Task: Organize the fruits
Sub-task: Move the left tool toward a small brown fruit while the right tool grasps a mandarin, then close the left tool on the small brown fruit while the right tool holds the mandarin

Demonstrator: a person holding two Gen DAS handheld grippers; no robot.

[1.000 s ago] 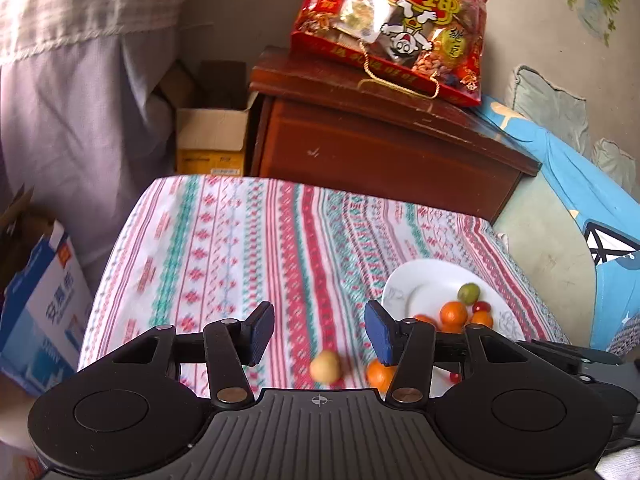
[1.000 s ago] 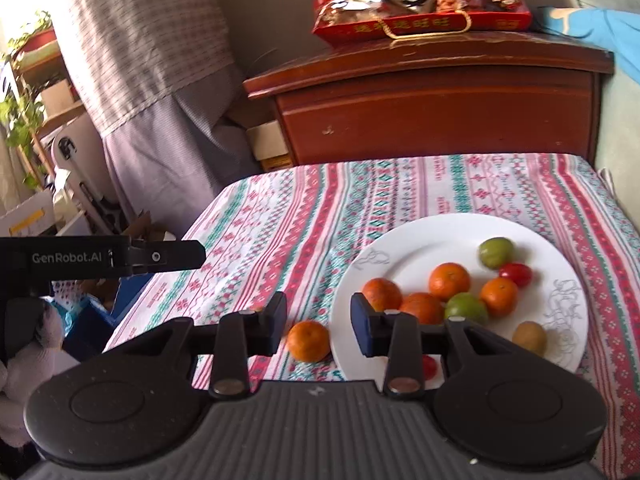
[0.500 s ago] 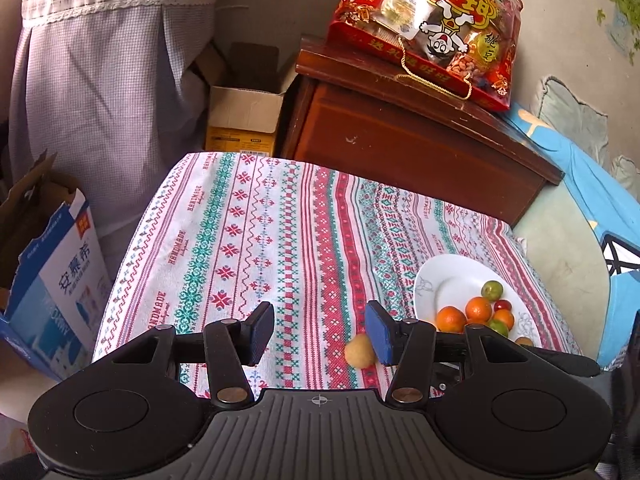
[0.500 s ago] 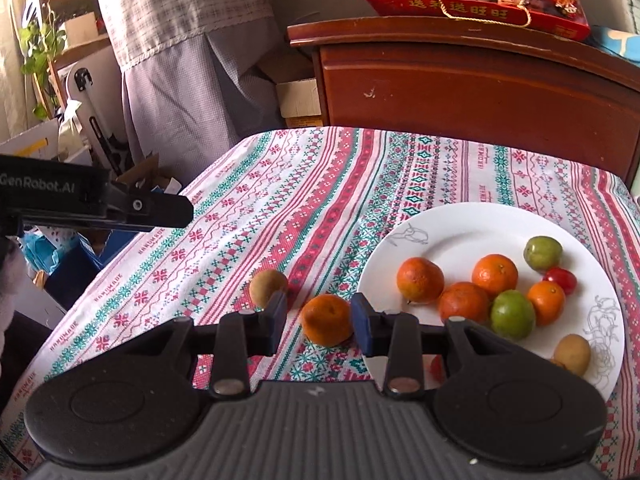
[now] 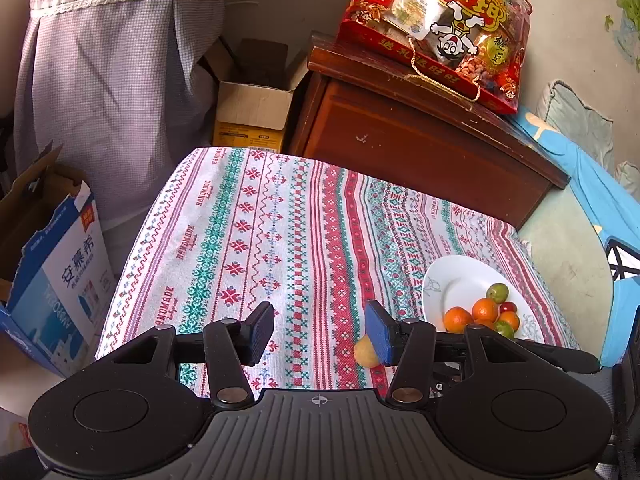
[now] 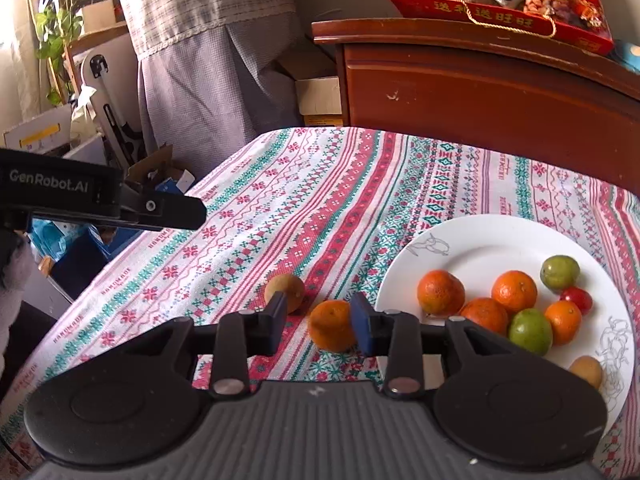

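Right wrist view: a small round orange mandarin (image 6: 331,325) lies on the tabletop beside the white plate (image 6: 476,248), between the unclenched right gripper (image 6: 318,322); light, soft-skinned, best taken across its middle.

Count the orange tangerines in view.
5: four on the white plate, at and; one on the tablecloth between the right gripper fingers. Others may be hidden.
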